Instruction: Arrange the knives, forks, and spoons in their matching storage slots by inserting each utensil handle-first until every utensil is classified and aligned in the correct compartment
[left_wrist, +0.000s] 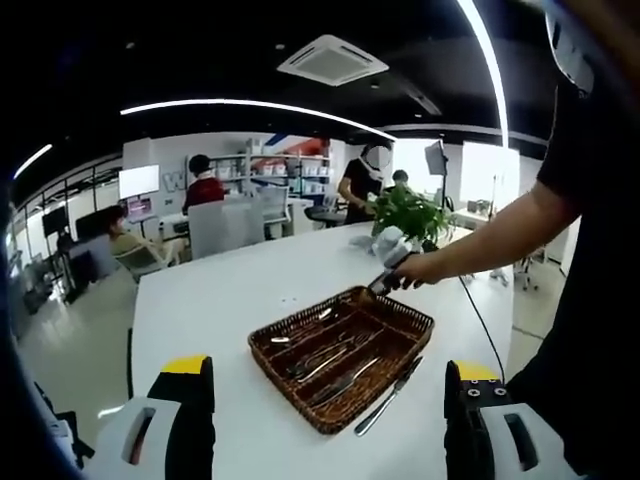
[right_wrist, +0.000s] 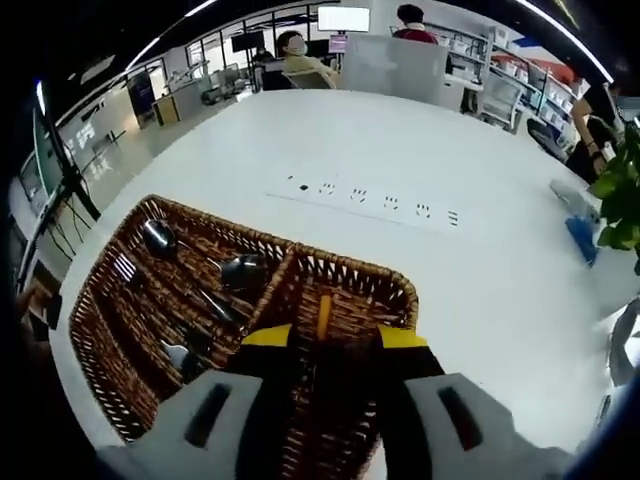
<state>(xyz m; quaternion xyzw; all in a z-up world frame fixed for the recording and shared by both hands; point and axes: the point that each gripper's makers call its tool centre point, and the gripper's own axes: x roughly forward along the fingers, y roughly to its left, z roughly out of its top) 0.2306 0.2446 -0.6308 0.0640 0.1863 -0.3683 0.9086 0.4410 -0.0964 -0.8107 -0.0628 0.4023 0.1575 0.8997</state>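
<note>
Brown woven wicker utensil tray (left_wrist: 340, 365) on the white table (left_wrist: 220, 300): sorting partly done.

Left gripper view: left tongs (left_wrist: 330, 420) spread and empty; several utensils lie in the tray, one dark-handled knife (left_wrist: 388, 397) lies on the table just beside it, and a hand (left_wrist: 425, 268) holds the right tongs (left_wrist: 378, 286) at the tray's far rim.
Right gripper view: right tongs (right_wrist: 325, 345) hang over the tray's divider, pinching something thin I cannot identify; silver spoons (right_wrist: 240, 270) fill one compartment.
</note>
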